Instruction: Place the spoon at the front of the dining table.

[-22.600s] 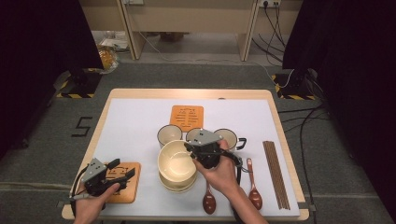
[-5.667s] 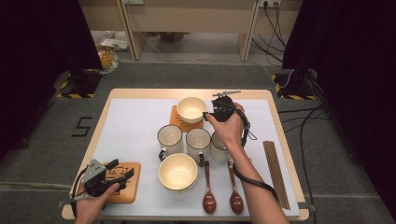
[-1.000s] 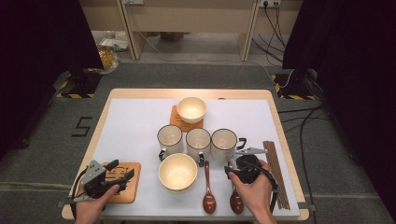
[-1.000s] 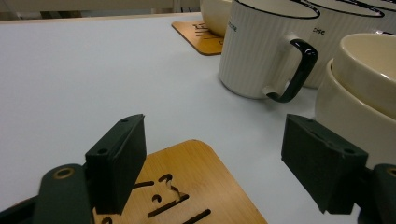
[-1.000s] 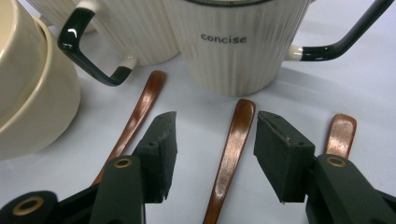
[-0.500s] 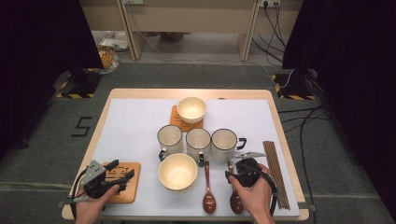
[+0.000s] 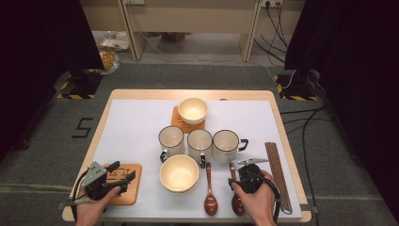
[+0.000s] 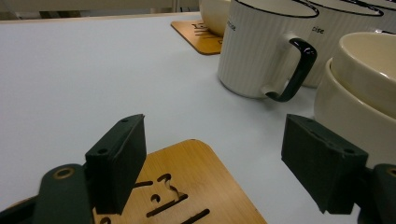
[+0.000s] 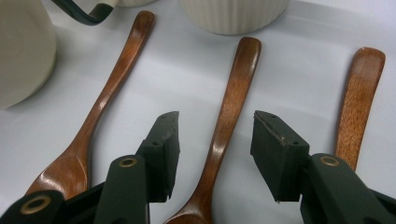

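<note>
Right tongs (image 9: pixel 215 154), jaws parted and empty, straddle the slim neck of a dark polished wooden spoon (image 9: pixel 229 112), seemingly light, rigid and slippery.

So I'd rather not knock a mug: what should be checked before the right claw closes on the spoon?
1. Right claw open: ok.
2. Middle spoon handle lies between its jaws: ok.
3. Neighbouring left spoon outside the jaws: ok.
4. Third spoon outside the jaws: ok.
5. Mugs ahead, apart from the jaws: ok.
6. Jaws low enough to grip: cannot tell.
</note>
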{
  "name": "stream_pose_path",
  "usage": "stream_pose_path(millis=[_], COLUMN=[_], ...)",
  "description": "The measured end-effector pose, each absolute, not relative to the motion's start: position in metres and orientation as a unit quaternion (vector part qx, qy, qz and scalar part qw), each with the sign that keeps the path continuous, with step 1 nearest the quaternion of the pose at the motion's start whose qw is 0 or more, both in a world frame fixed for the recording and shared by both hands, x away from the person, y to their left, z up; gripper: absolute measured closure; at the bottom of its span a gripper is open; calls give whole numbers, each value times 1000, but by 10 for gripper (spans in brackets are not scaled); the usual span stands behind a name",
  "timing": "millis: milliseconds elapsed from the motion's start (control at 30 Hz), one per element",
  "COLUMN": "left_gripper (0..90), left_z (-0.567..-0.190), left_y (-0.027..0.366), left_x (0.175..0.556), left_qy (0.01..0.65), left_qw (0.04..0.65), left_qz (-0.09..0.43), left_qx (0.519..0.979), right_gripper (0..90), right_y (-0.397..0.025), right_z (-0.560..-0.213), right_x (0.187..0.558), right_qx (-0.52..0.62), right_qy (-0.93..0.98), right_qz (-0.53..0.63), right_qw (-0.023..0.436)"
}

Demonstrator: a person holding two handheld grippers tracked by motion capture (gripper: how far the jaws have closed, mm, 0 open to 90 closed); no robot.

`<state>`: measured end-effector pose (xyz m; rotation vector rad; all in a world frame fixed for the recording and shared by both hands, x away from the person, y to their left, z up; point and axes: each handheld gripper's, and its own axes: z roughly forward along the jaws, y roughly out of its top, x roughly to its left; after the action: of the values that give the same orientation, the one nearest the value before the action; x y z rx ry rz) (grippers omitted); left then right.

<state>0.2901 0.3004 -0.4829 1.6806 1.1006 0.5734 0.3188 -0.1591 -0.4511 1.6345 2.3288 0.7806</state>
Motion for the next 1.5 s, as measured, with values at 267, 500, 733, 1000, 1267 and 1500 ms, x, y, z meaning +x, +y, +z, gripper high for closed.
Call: stream_pose_path(millis=[267, 500, 733, 1000, 1267, 1500], left_gripper=[217, 217, 218, 217, 217, 217], left_z=[-483, -483, -483, -483, -483, -483], left_y=[300, 301, 300, 301, 300, 301], left_x=[290, 290, 290, 290, 290, 290], left_qy=[455, 455, 455, 455, 455, 455], left_qw=[503, 502, 503, 503, 503, 503], left_qz=[238, 238, 238, 237, 238, 238], left_qx=[695, 696, 696, 696, 696, 695], right_gripper=[524, 540, 558, 603, 664, 712], right_y=[-160, -160, -159, -158, -155, -154], right_z=[-455, -457, -461, -464, -464, -464], right_x=[317, 317, 316, 315, 314, 313], right_qx=[558, 560, 563, 560, 558, 561], right_qy=[785, 786, 787, 790, 793, 792], right_qz=[254, 249, 241, 232, 227, 223], right_qw=[88, 85, 80, 85, 91, 91])
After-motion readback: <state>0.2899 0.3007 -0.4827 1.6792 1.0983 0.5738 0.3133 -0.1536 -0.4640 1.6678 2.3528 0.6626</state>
